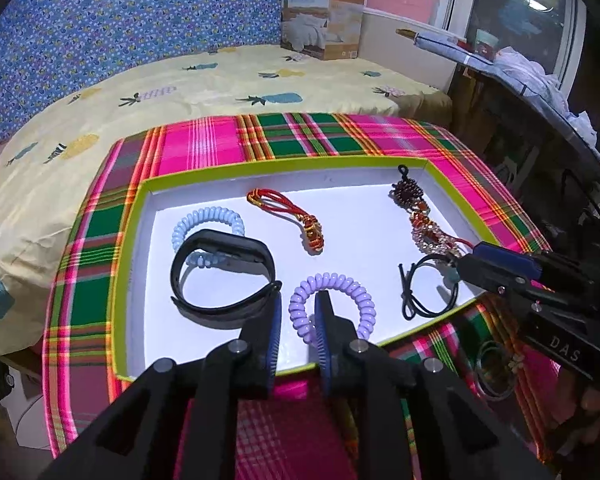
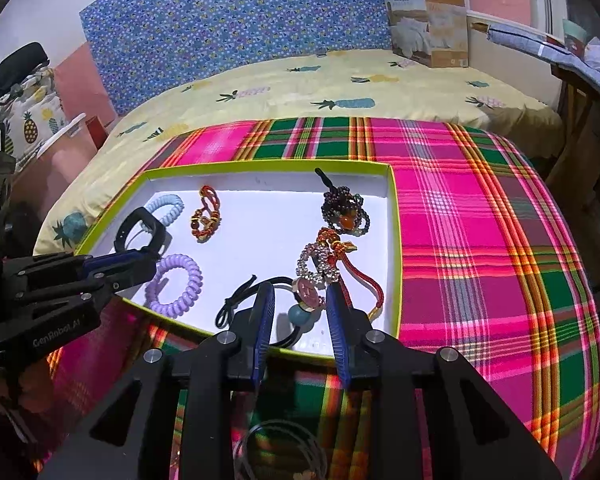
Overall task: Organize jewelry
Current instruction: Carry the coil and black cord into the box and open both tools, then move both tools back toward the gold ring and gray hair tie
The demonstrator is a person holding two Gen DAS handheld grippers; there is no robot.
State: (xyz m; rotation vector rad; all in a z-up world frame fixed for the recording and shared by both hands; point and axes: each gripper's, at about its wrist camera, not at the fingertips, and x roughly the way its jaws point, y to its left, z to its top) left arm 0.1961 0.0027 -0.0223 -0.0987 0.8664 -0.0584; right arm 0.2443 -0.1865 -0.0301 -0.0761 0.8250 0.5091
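Note:
A white tray with a lime rim [image 1: 134, 240] [image 2: 396, 240] holds the jewelry. In it lie a black wristband [image 1: 220, 276] [image 2: 140, 232], a pale blue coil tie [image 1: 208, 220] [image 2: 166, 206], a purple coil tie [image 1: 332, 304] [image 2: 176, 284], a red cord charm [image 1: 296, 216] [image 2: 206, 220], a beaded charm [image 1: 412, 200] [image 2: 344, 208] and a black elastic with a teal bead [image 1: 424, 288] [image 2: 300, 316]. My left gripper [image 1: 298, 320] [image 2: 140, 264] is open over the tray's near edge, astride the purple coil's left side. My right gripper [image 2: 300, 304] [image 1: 466, 258] is open around the elastic's beads.
The tray sits on a pink and green plaid cloth [image 1: 300, 136] [image 2: 480, 240] over a small table beside a bed with a pineapple sheet [image 1: 220, 80]. Thin dark rings [image 1: 496, 372] [image 2: 280, 452] lie on the cloth near the front edge. A cardboard box [image 1: 324, 16] stands on the bed.

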